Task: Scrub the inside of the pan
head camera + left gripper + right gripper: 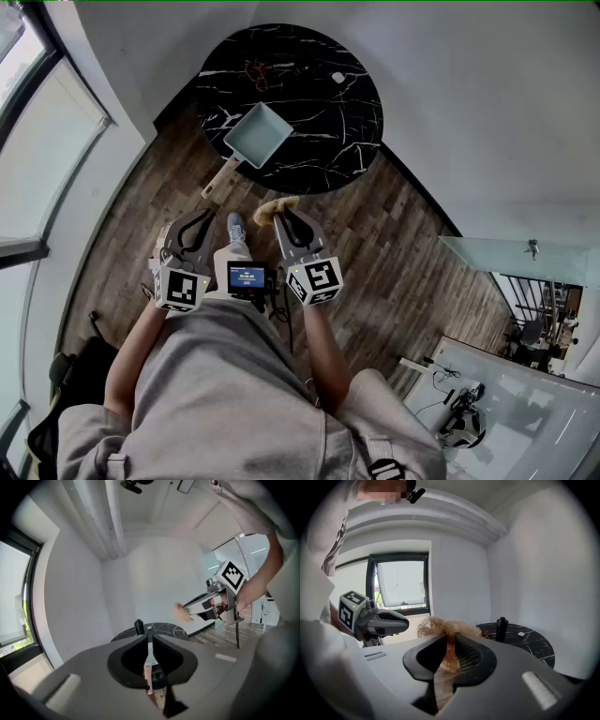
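head view: the person is standing on the wooden floor (394,262), a little back from the round black table (347,141). the pan (257,134), a pale square one with a wooden handle, is sitting on the near side of the table with its handle pointing toward the person, and nothing is lying in it. the left gripper (203,218) and the right gripper (285,217) are both hanging over the floor, short of the table edge and well apart from the pan. a tan scrubber (274,208) is sticking out of the right gripper's tip.

left gripper view: the jaws are sitting pressed together with nothing between them, so this gripper is holding nothing. the table is showing just past them, but the pan cannot be picked out there. the right gripper is showing at the right of this view, scrubber at its tip.

right gripper view: the jaws are pinching the scrubber, nearly together, with its frizzy bulk bulging out ahead of them. the table is lying off to the right and farther on.

judging by this, the approach is in hand and the scrubbing is not yet begun. the next move is calling for bringing both grippers forward over the table, lowering the scrubber into the pan's floor, and probably opening the left jaws to steady the handle so the pan is not sliding.
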`<action>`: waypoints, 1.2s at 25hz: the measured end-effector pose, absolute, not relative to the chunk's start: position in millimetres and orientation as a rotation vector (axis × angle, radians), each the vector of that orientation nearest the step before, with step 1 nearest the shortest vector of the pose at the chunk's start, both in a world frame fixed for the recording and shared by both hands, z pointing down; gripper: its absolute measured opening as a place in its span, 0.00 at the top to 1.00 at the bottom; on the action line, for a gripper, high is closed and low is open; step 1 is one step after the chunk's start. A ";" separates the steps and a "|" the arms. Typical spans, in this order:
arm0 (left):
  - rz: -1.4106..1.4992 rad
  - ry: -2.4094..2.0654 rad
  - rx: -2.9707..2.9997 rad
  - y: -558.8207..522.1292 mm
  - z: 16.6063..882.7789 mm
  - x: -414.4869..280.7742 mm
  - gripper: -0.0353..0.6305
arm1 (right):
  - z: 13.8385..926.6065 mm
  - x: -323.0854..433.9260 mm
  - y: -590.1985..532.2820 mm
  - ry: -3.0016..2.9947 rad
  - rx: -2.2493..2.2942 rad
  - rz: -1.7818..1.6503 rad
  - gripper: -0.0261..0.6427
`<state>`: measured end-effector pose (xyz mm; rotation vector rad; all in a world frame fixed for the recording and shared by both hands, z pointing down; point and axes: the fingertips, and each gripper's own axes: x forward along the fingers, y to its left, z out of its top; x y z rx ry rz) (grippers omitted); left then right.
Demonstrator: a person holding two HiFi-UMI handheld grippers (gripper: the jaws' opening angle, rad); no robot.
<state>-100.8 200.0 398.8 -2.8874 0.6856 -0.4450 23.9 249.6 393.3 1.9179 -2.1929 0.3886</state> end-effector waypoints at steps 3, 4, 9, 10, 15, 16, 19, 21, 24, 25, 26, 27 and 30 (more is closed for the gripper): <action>-0.483 0.693 -2.893 183.5 407.8 -82.4 0.91 | 396.7 51.2 231.1 -2.204 1.947 0.430 0.85; -0.499 0.695 -2.896 178.8 411.6 -76.5 0.91 | 398.4 60.2 225.5 -2.207 1.947 0.439 0.84; -0.613 0.696 -2.887 156.2 434.0 -46.7 0.90 | 410.8 111.6 194.8 -2.215 1.886 0.477 0.84; -0.643 0.697 -2.880 151.4 439.6 -40.9 0.90 | 414.9 122.2 187.8 -2.213 1.852 0.485 0.84; -0.817 0.748 -2.836 123.0 474.3 -17.7 0.84 | 447.0 162.0 149.6 -2.247 1.569 0.573 0.84; -0.853 0.765 -2.826 118.1 480.7 -15.0 0.82 | 452.6 170.6 140.9 -2.267 1.535 0.604 0.84; -0.949 0.812 -2.785 106.8 498.3 -8.7 0.80 | 474.3 194.3 112.3 -2.284 1.388 0.639 0.85; -0.996 0.846 -2.766 99.4 510.2 -5.0 0.79 | 493.4 205.0 89.4 -2.262 1.251 0.629 0.85; -1.082 0.889 -2.757 96.0 531.6 -8.5 0.78 | 530.1 209.3 60.2 -2.192 1.064 0.632 0.85; -1.113 0.899 -2.753 96.2 540.3 -10.3 0.78 | 543.7 209.4 52.8 -2.165 1.003 0.639 0.85; -1.144 0.906 -2.749 95.5 549.7 -11.9 0.77 | 556.7 209.2 45.1 -2.139 0.941 0.646 0.85; -1.177 0.910 -2.746 94.2 559.4 -13.5 0.77 | 568.9 208.3 37.6 -2.114 0.881 0.653 0.85; -1.252 0.918 -2.754 90.3 586.0 -18.9 0.75 | 601.1 203.1 20.9 -2.033 0.718 0.661 0.85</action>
